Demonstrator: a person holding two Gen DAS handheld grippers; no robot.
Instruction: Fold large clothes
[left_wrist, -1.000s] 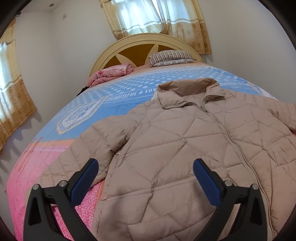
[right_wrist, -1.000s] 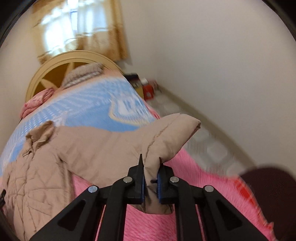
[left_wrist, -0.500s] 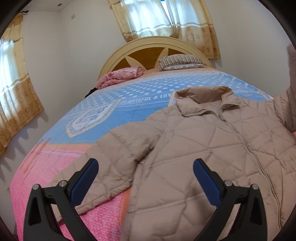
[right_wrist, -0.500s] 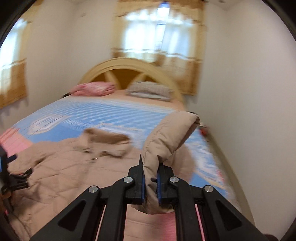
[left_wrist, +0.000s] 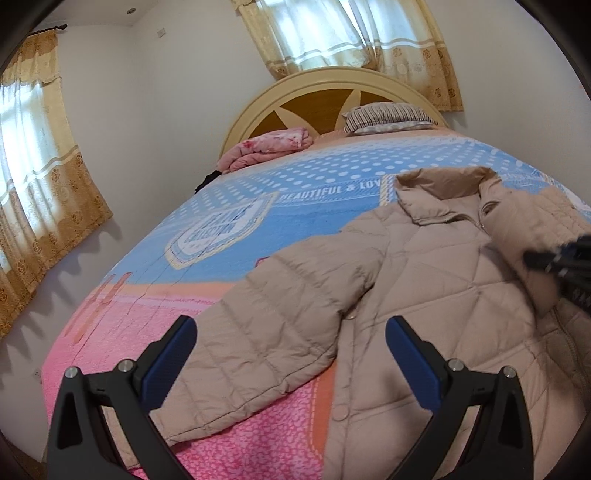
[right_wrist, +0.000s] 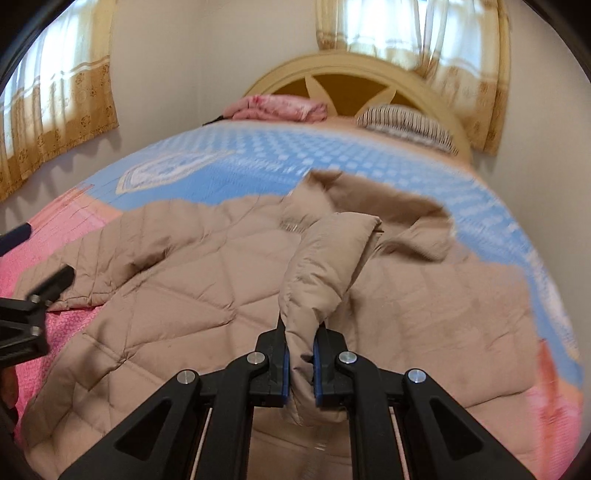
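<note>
A beige quilted jacket (left_wrist: 436, 295) lies front up on the bed, collar toward the headboard; it also shows in the right wrist view (right_wrist: 184, 280). My left gripper (left_wrist: 290, 350) is open and empty, hovering over the jacket's left sleeve (left_wrist: 266, 339). My right gripper (right_wrist: 300, 350) is shut on the right sleeve (right_wrist: 321, 266) and holds it folded over the jacket's chest. The right gripper also shows at the right edge of the left wrist view (left_wrist: 565, 262). The left gripper shows at the left edge of the right wrist view (right_wrist: 26, 314).
The bed has a blue and pink quilt (left_wrist: 229, 229). A pink folded blanket (left_wrist: 269, 147) and a striped pillow (left_wrist: 388, 116) lie by the wooden headboard (left_wrist: 332, 92). Curtained windows (left_wrist: 33, 166) stand on the left wall and behind the bed.
My right gripper has carried the right sleeve leftward and down onto the jacket's chest. My left gripper has shifted left toward the left sleeve and stays open.
</note>
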